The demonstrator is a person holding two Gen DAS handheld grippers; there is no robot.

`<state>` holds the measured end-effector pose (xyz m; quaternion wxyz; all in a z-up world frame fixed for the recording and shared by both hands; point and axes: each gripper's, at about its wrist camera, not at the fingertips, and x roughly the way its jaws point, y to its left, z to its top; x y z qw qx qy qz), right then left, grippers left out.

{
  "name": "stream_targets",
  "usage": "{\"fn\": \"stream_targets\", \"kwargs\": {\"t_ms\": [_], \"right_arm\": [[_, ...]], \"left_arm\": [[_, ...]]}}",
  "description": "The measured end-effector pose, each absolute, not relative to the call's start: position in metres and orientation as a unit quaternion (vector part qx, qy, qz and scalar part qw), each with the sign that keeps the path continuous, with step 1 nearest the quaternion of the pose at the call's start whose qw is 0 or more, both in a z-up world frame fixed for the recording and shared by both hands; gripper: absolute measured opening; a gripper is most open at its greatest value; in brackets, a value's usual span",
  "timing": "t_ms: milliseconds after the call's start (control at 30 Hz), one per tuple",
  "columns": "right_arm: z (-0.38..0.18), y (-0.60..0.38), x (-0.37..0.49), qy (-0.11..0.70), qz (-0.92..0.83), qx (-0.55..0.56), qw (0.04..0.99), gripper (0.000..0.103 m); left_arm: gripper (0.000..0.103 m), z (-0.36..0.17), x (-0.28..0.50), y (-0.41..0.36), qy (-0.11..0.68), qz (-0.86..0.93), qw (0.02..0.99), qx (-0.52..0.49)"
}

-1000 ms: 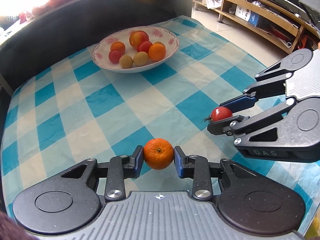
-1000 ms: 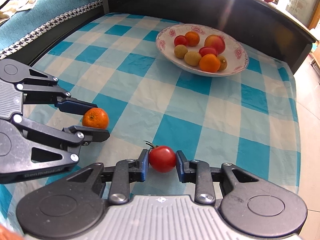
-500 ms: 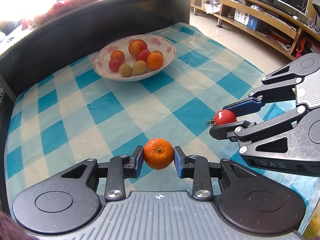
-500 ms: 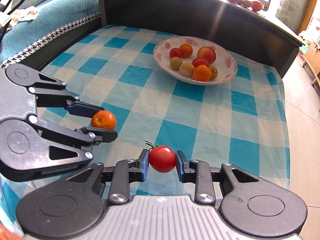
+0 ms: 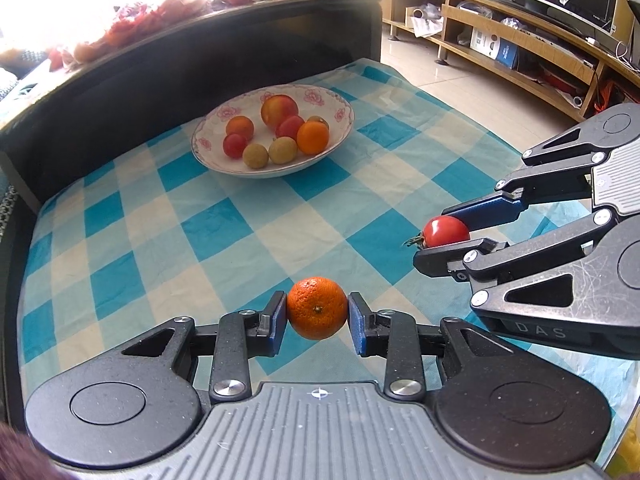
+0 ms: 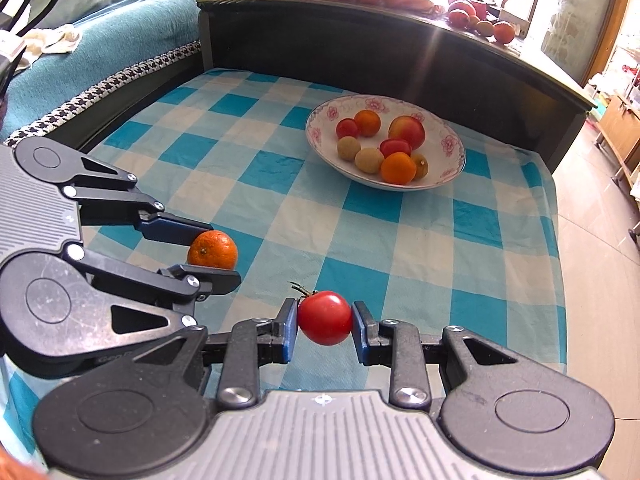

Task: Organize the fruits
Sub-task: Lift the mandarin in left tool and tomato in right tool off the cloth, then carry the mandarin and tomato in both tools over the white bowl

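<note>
Carrying step: the left gripper (image 5: 317, 312) pinches a small round orange mandarin (image 5: 317, 308) and the right gripper (image 6: 324, 322) pinches a red stemmed tomato (image 6: 324, 317). Next, I judge, both go to the far flower-rimmed white ceramic bowl (image 5: 340, 109).

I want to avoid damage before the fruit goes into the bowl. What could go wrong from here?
1. The bowl already holds many fruits, so a dropped orange or tomato may knock some out.
2. The right gripper may bruise the soft tomato.
3. The left gripper is close beside it; both could collide near the bowl.
</note>
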<state>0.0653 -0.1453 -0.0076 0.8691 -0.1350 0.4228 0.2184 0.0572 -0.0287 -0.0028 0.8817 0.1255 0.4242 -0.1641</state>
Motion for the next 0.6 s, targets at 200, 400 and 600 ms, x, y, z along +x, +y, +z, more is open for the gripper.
{"fn": "stream_targets", "kwargs": {"t_ms": [200, 400, 600], "right_arm": [[-0.0021, -0.1439, 0.0672, 0.414, 0.219, -0.133, 0.874, 0.032], [0.0013, -0.1435, 0.0700, 0.409, 0.217, -0.130, 0.877, 0.032], [0.0019, -0.1434, 0.0726, 0.408, 0.216, -0.129, 0.878, 0.032]], "left_arm": [[0.040, 0.0006, 0.0600, -0.0295, 0.420, -0.164, 0.884, 0.123], [0.040, 0.0009, 0.0630, -0.0293, 0.420, -0.161, 0.885, 0.122], [0.040, 0.0018, 0.0646, -0.0295, 0.418, -0.160, 0.886, 0.122]]}}
